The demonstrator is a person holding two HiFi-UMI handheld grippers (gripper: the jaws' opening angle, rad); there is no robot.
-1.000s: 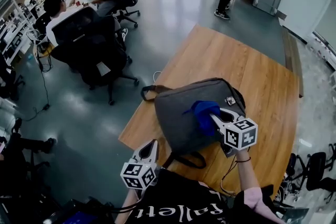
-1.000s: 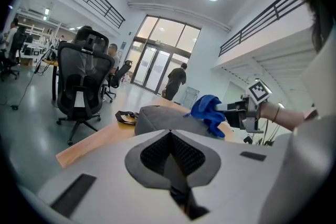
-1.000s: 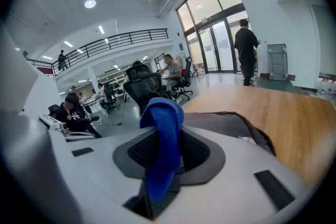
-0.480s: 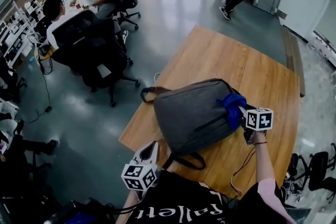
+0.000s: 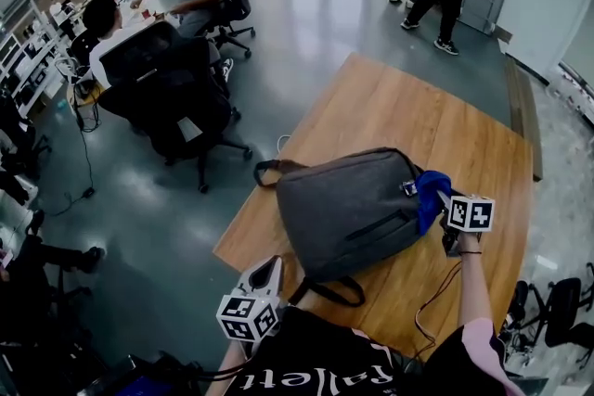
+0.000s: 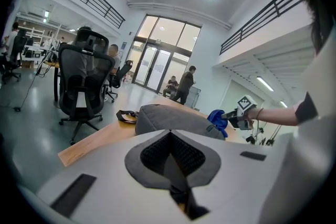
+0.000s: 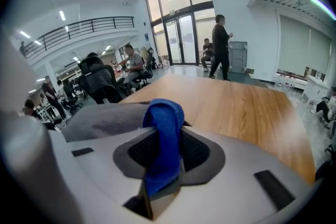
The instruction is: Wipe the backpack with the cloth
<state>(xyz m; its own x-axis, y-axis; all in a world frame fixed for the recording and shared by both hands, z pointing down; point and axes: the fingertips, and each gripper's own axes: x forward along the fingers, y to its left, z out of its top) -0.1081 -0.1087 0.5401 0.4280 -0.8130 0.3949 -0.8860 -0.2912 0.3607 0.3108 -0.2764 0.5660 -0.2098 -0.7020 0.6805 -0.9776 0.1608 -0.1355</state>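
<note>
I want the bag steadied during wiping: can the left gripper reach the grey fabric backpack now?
Probably yes: the left gripper, jaws shut and empty, points at the grey fabric backpack from beside the near edge of the wooden table, with nothing between them.

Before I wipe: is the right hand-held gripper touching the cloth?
Touching. The right gripper view shows the cloth pinched in the jaws of the right hand-held gripper.

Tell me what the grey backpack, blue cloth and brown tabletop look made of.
Grey backpack: matte woven fabric, probably; it slumps softly.
Blue cloth: soft textile, maybe microfibre; it drapes limply.
Brown tabletop: wood or wood-look laminate, satin; grain lines show.
</note>
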